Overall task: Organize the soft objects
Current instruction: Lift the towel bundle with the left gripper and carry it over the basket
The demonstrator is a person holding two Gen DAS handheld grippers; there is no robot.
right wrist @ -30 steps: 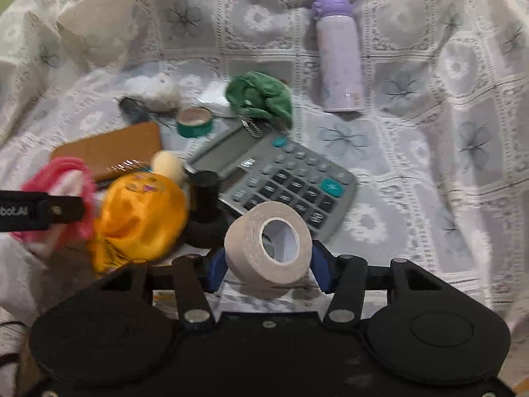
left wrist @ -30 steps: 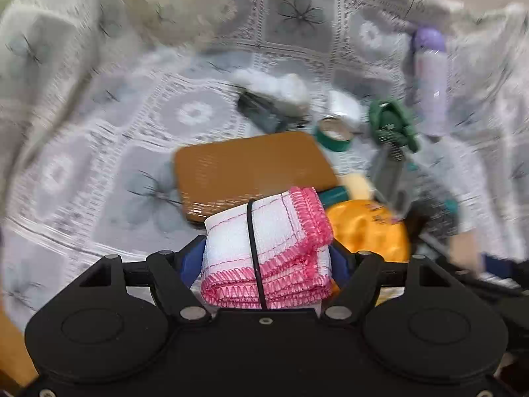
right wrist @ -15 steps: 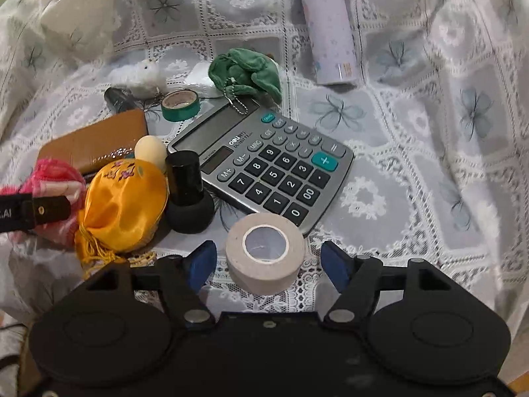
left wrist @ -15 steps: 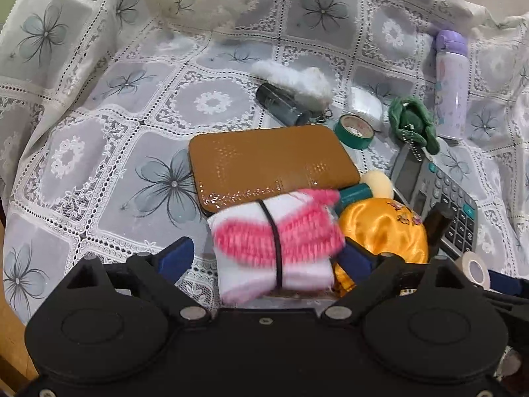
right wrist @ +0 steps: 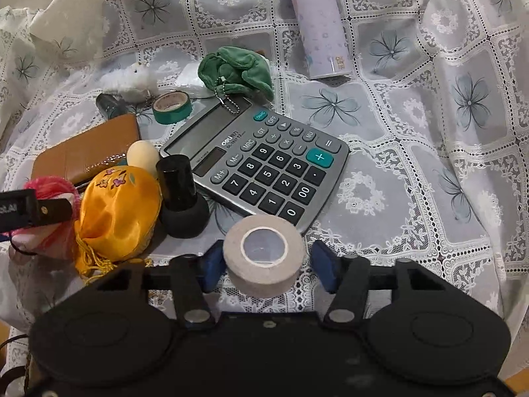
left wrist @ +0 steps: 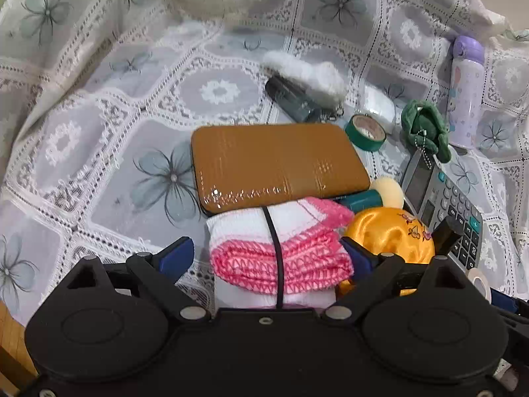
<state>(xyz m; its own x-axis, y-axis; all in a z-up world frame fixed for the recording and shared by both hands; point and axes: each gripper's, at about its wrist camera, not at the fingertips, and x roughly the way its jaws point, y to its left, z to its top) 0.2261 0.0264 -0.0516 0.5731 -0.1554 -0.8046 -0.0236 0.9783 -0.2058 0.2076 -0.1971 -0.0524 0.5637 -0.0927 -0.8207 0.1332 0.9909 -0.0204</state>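
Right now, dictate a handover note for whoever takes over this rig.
Left gripper: jaws open around the pink and white towel bundle, which lies on the lace cloth beside the brown case and the yellow satin pouch.
Right gripper: jaws open, the white tape roll lying between them by the calculator.
Done: both items appear set down.
Left: the green plush and white fluffy toy sit farther back, ungrouped.
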